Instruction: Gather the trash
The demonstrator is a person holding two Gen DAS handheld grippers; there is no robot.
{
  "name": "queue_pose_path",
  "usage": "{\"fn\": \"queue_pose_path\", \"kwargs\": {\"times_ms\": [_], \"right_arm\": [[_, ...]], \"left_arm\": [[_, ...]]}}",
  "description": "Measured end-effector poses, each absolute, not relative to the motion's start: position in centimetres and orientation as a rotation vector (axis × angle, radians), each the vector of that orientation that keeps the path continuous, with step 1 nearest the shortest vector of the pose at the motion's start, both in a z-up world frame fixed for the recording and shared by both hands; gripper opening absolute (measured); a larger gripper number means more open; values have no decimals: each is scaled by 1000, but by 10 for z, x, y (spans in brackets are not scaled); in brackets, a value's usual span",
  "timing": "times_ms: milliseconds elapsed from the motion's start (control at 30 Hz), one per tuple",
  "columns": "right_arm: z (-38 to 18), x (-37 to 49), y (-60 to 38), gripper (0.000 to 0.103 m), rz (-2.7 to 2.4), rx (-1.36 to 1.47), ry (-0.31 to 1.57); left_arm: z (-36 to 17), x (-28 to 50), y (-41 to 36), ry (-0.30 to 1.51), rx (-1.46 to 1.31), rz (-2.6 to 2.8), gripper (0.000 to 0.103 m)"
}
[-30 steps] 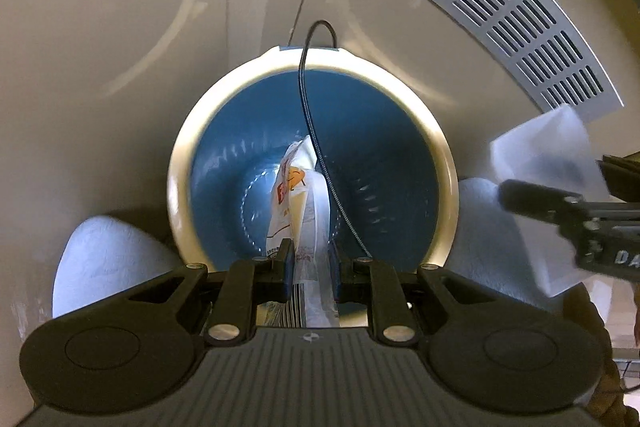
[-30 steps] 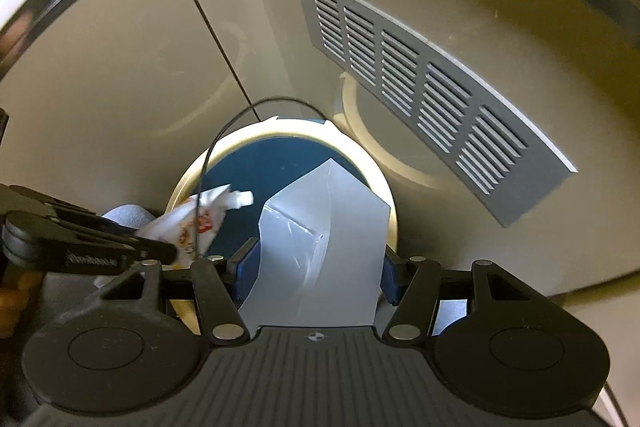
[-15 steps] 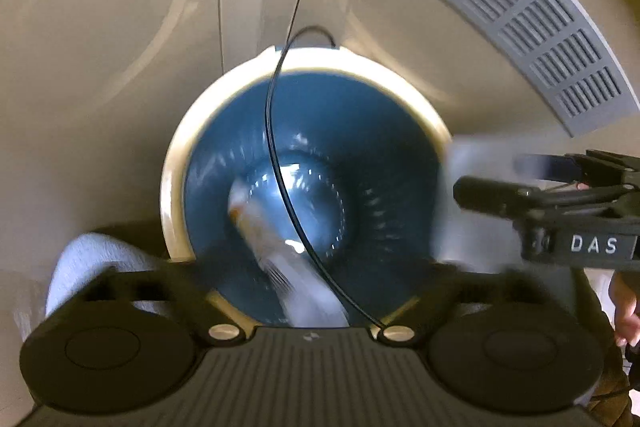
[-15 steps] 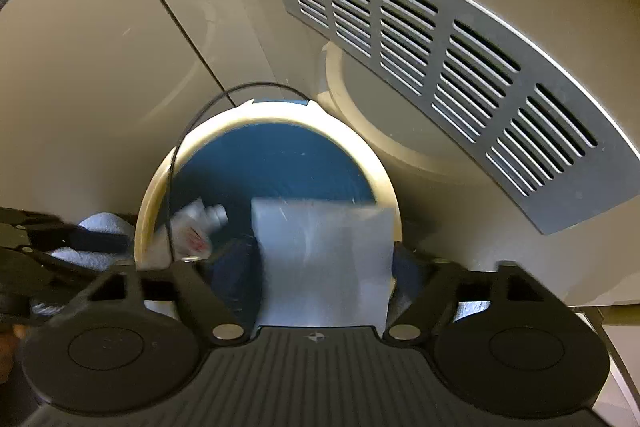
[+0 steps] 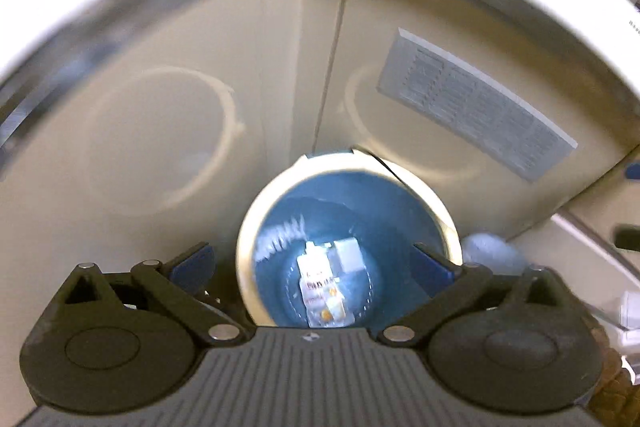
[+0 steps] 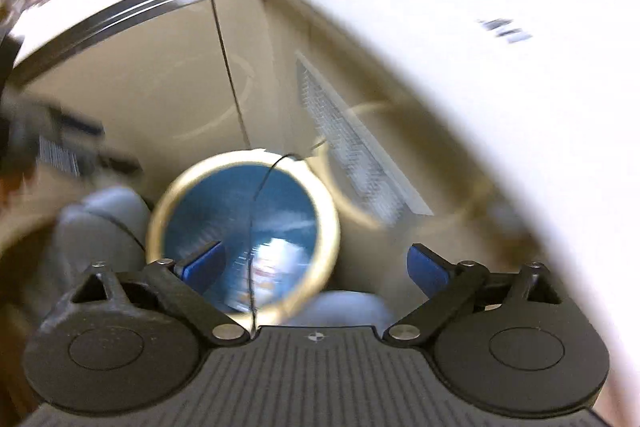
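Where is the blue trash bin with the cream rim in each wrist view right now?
Left wrist: the bin sits low at centre, between the open fingers, with a printed pouch and a white scrap at its bottom.
Right wrist: the bin sits left of centre, blurred, partly behind one blue pad.
Shared landmark: the grey slotted vent, up and to the right of the bin in both.

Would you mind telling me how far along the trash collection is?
Done: a printed pouch and a white scrap lie at the bottom of the blue bin. In hand: nothing; the left gripper and right gripper are open and empty. Left: no other trash shows here.
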State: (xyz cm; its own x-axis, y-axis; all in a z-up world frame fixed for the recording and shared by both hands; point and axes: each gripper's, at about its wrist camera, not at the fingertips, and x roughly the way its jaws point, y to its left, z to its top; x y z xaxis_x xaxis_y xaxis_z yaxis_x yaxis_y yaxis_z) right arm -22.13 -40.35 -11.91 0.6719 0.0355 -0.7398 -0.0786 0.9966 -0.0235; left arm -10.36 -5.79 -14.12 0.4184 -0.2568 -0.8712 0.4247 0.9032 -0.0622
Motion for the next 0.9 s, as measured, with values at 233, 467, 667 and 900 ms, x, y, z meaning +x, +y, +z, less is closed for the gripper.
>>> {"fn": "queue_pose_path", "kwargs": {"times_ms": [233,467,667,900], "right_arm": [[-65,-336,-414,101,42,-197,772],[-31,-403,-403,103,165,-333,765],[-10,-416,-409,103,132,-303,723],[-28,-382,-414,103,133,-80,629]], "left_arm": [[-110,-113,-41,1004,132,-400,103],[-91,-123,-46,939,149,-454,103],[-92,-122,-52,946,163,-442,103],[-89,-127,-42,927,147,-426,103]]}}
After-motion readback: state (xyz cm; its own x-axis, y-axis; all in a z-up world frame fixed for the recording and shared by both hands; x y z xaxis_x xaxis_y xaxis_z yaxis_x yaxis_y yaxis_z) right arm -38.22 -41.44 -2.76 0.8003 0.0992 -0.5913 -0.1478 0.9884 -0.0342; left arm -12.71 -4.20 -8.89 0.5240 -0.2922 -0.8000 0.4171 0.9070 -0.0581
